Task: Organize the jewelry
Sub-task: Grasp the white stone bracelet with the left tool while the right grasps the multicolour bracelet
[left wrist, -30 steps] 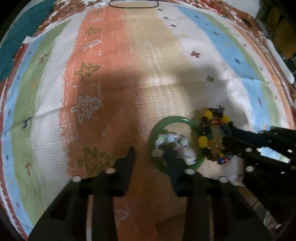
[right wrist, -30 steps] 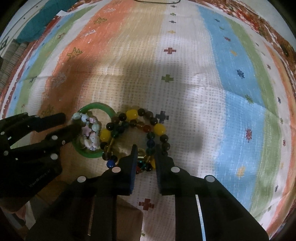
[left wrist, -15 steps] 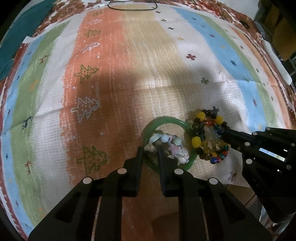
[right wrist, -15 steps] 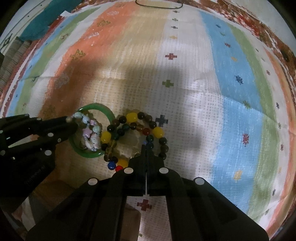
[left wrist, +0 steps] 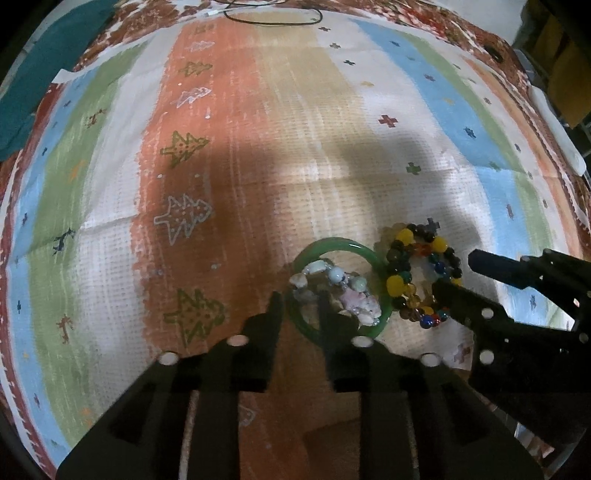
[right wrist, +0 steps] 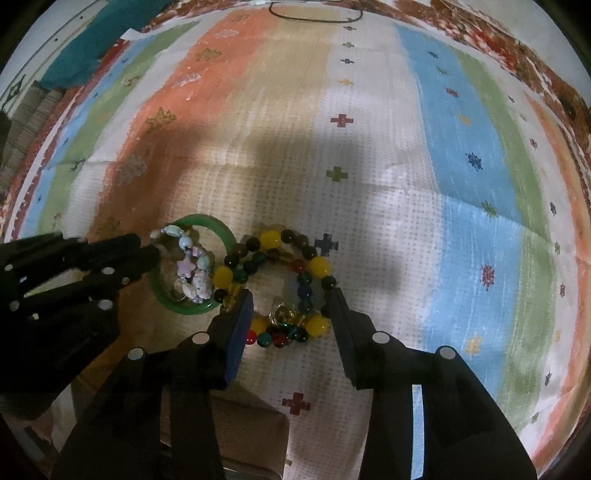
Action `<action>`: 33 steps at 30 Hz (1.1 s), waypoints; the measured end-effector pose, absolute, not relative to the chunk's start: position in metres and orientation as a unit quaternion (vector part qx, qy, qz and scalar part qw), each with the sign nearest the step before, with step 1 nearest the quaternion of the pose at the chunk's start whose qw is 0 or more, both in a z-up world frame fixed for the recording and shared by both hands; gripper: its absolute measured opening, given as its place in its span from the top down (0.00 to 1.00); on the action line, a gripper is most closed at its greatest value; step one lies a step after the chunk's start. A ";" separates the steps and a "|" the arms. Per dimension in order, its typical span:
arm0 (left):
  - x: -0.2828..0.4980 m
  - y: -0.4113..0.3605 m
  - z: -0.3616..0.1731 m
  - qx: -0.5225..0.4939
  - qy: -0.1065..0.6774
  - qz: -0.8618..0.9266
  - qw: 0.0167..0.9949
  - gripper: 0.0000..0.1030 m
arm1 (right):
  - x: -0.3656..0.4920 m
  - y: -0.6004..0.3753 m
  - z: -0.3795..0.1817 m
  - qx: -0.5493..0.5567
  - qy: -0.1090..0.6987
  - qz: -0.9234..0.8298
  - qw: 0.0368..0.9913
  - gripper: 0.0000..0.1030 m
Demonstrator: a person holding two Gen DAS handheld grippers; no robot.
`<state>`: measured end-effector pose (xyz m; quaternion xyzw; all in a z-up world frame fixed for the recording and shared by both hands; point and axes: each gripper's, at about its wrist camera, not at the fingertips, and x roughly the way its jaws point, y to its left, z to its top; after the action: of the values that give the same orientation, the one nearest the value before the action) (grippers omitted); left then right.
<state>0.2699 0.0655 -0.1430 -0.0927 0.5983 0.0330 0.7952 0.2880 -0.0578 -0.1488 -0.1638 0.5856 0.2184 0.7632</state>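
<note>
Right view alone shows right hand-held gripper (right wrist: 288, 301) spread around beaded bracelet (right wrist: 280, 284).

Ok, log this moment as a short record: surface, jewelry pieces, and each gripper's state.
surface: striped cloth with small cross and tree motifs
green bangle: lies flat on the cloth
pastel bead bracelet: lies inside the green bangle
multicolour bead bracelet: bunched beside the bangle, touching its rim
left gripper: open, its fingers either side of the bangle's near rim
right gripper: open, its fingers either side of the multicolour bead bracelet's near part
black cord: loop at the far edge of the cloth
</note>
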 end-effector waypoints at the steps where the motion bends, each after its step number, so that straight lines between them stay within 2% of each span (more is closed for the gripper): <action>1: 0.270 0.066 -0.143 -0.094 0.597 0.033 0.796 0.75 | 0.287 -0.057 -0.149 -0.166 0.585 0.219 0.763 0.58; 11: 0.274 0.069 -0.138 -0.102 0.586 0.027 0.804 0.71 | 0.297 -0.050 -0.160 -0.168 0.596 0.208 0.757 0.58; 17: 0.280 0.067 -0.149 -0.094 0.594 0.028 0.798 0.71 | 0.303 -0.050 -0.166 -0.171 0.598 0.204 0.756 0.70; 19: 0.281 0.065 -0.150 -0.089 0.594 0.026 0.799 0.85 | 0.305 -0.048 -0.167 -0.170 0.597 0.203 0.757 0.75; 21: 0.282 0.063 -0.150 -0.077 0.593 0.031 0.801 0.88 | 0.307 -0.046 -0.168 -0.176 0.597 0.204 0.756 0.83; 24: 0.283 0.063 -0.149 -0.078 0.592 0.029 0.802 0.88 | 0.309 -0.045 -0.171 -0.177 0.598 0.205 0.754 0.90; 33: 0.279 0.065 -0.134 -0.082 0.577 0.024 0.812 0.90 | 0.298 -0.052 -0.161 -0.180 0.584 0.206 0.764 0.90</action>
<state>0.2794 0.0654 -0.1339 -0.0825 0.5766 0.0238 0.8125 0.2982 -0.0518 -0.1611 -0.1801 0.5840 0.2060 0.7642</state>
